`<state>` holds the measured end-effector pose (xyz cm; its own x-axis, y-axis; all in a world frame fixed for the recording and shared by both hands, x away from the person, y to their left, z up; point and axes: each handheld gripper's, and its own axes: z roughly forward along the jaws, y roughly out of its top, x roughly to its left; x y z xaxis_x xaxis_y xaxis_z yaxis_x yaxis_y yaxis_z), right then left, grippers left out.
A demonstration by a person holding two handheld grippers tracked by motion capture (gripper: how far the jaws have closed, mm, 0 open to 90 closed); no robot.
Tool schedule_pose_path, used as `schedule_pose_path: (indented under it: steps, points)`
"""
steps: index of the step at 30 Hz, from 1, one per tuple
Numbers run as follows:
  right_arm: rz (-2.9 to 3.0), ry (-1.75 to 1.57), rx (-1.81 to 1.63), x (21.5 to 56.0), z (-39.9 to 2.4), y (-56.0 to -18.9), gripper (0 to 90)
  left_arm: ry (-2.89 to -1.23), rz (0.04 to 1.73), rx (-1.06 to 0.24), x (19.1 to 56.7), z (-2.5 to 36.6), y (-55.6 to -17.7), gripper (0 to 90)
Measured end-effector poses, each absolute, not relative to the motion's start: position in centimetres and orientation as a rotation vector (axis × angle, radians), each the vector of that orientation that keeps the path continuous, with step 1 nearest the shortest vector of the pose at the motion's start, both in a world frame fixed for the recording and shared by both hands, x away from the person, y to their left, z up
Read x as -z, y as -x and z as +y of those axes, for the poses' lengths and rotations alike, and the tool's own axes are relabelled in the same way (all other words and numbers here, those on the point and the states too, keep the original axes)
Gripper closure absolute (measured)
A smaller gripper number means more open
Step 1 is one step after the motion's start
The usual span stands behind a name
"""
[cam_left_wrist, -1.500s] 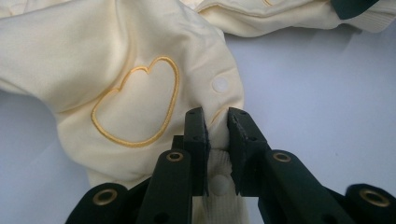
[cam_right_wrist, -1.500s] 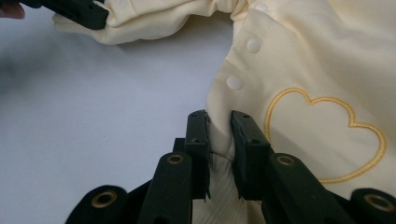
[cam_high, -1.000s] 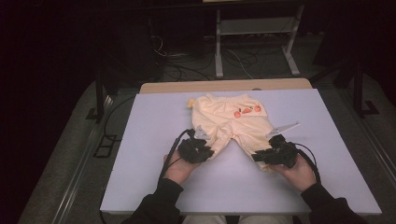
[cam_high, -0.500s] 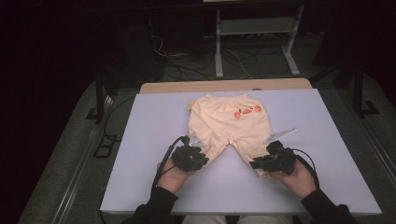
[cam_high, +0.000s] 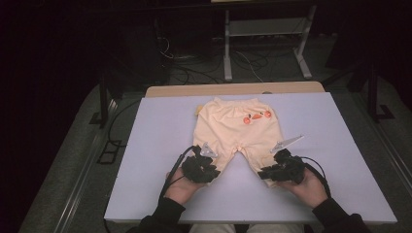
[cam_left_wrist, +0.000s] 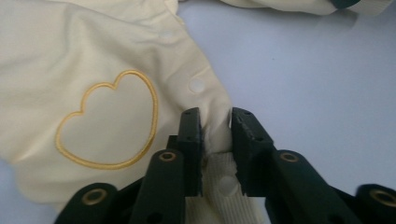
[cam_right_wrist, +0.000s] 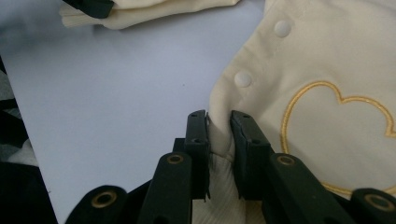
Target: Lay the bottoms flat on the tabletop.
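Pale yellow baby pants [cam_high: 233,128] lie flat on the lavender table [cam_high: 155,145], waist away from me, with an orange motif [cam_high: 257,116] near the waistband. My left gripper [cam_high: 213,166] is at the hem of the left leg. Its jaws [cam_left_wrist: 215,121] have just been opening, though the bunched cloth [cam_left_wrist: 93,70] with a yellow heart outline still fills the gap between the pads. My right gripper [cam_high: 267,171] is shut on the inner hem corner of the right leg [cam_right_wrist: 327,70], pads [cam_right_wrist: 218,123] pinching the fabric beside two snaps.
A wooden strip [cam_high: 233,90] runs along the table's far edge. Behind it, on the dark floor, stand a metal frame [cam_high: 265,34] and loose cables [cam_high: 194,73]. Bare table surface lies on both sides of the pants and along the near edge.
The crumpled pants have been drawn toward me and now lie flat and spread. Both grippers shifted slightly nearer with the leg hems.
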<state>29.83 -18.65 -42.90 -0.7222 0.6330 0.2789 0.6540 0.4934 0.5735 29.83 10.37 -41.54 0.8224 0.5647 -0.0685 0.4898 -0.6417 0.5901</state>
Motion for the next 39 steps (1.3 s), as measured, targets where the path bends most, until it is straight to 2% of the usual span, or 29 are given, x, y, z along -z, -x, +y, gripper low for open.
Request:
schedule_pose_path:
  steps: [4,8,13,17,22,29,32,35,39]
  points:
    - [-2.686,1.155,1.048,43.0,-18.6,-29.8,76.5,-2.279,0.798,-0.096,41.0,11.9,-30.2,57.7]
    - [-2.683,1.155,1.049,42.9,-18.7,-29.9,76.5,-2.106,0.907,-0.099,40.1,15.0,-30.8,45.6]
    - [-2.687,1.151,1.046,43.0,-18.6,-29.9,76.4,-2.009,1.069,-0.105,40.8,19.2,-31.9,42.5]
    - [-2.69,1.151,1.044,43.0,-18.6,-29.9,76.4,-1.99,1.143,-0.048,41.7,20.4,-32.7,42.7]
    - [-2.689,1.152,1.043,43.0,-18.6,-29.9,76.4,-1.978,1.176,0.111,43.0,20.9,-33.3,45.4]
    - [-2.692,1.153,1.041,43.0,-18.5,-29.9,76.3,-2.018,1.176,0.258,44.5,19.9,-33.5,50.9]
    - [-2.692,1.152,1.04,43.0,-18.5,-29.9,76.4,-2.028,1.141,0.33,44.7,19.3,-33.5,63.7]
    - [-2.693,1.152,1.04,43.1,-18.5,-29.9,76.3,-2.062,1.124,0.325,44.3,18.9,-33.3,74.3]
    - [-2.694,1.151,1.04,43.0,-18.5,-29.9,76.3,-2.084,1.138,0.32,43.5,18.6,-33.2,77.0]
